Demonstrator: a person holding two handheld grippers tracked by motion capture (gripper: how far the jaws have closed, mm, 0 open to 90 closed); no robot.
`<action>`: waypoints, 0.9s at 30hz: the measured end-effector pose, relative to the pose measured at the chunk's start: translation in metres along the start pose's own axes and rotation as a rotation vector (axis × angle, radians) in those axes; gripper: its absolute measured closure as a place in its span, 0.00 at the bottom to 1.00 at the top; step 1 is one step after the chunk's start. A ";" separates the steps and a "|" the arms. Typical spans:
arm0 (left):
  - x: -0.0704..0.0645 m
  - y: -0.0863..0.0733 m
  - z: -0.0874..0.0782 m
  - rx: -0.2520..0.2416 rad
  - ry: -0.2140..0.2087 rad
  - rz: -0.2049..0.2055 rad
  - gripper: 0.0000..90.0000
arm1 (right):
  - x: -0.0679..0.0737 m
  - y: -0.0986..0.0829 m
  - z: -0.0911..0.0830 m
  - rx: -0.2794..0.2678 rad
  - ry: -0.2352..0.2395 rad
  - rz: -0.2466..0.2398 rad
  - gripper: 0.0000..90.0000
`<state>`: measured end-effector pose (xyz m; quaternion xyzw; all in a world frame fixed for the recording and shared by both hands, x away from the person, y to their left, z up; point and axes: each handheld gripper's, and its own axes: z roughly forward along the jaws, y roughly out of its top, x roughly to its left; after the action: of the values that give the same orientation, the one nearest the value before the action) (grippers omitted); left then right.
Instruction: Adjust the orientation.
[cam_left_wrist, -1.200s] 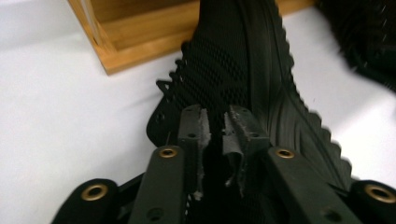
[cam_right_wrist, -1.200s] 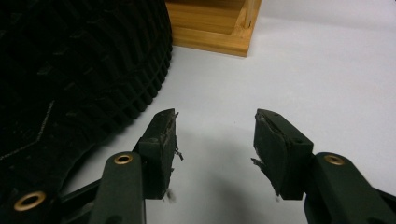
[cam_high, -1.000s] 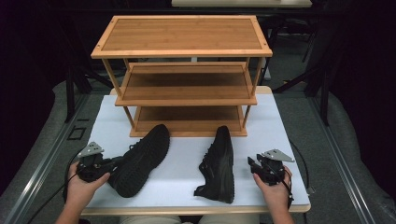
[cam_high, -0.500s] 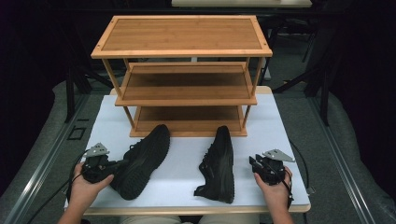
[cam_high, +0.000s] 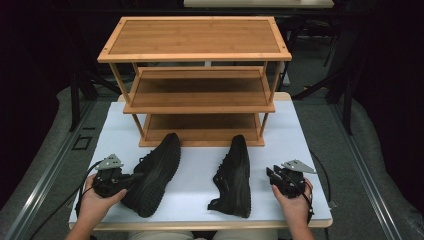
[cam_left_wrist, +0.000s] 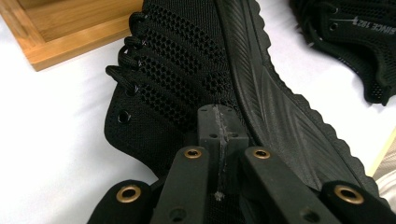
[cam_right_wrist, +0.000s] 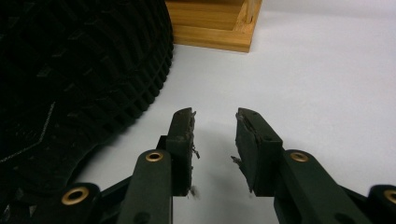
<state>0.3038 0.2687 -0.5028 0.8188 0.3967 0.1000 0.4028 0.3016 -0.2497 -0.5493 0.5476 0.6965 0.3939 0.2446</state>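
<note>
Two black mesh shoes lie on the white table. The left shoe (cam_high: 155, 172) rests on its side, sole turned to the right, seen close up in the left gripper view (cam_left_wrist: 187, 84). My left gripper (cam_high: 137, 176) (cam_left_wrist: 219, 116) is shut, its joined tips pressed against that shoe's upper near the sole, with nothing visibly between the jaws. The right shoe (cam_high: 235, 175) lies with its sole (cam_right_wrist: 70, 70) toward my right gripper (cam_high: 270, 174) (cam_right_wrist: 215, 126). That gripper is open and empty, low over the table, a little to the right of the sole.
A three-tier bamboo shoe rack (cam_high: 200, 90) stands at the back of the table (cam_high: 320, 150), its bottom shelf just beyond the shoes' toes. Its base corner (cam_right_wrist: 215, 23) lies ahead of the right gripper. Dark floor surrounds the table.
My left gripper has slid right, up against the left shoe's side. The right gripper has hardly moved.
</note>
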 end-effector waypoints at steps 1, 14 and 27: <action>-0.001 0.001 0.000 0.000 -0.002 0.003 1.00 | 0.000 0.000 0.000 0.000 0.002 0.001 0.74; -0.030 0.019 0.000 -0.018 -0.076 0.054 1.00 | 0.000 0.000 0.000 -0.002 0.003 0.006 0.73; -0.079 0.047 0.004 -0.070 -0.143 0.045 0.79 | -0.001 0.000 -0.002 -0.003 -0.001 0.010 0.73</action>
<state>0.2800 0.1911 -0.4583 0.8180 0.3447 0.0639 0.4560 0.3006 -0.2516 -0.5487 0.5510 0.6930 0.3959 0.2437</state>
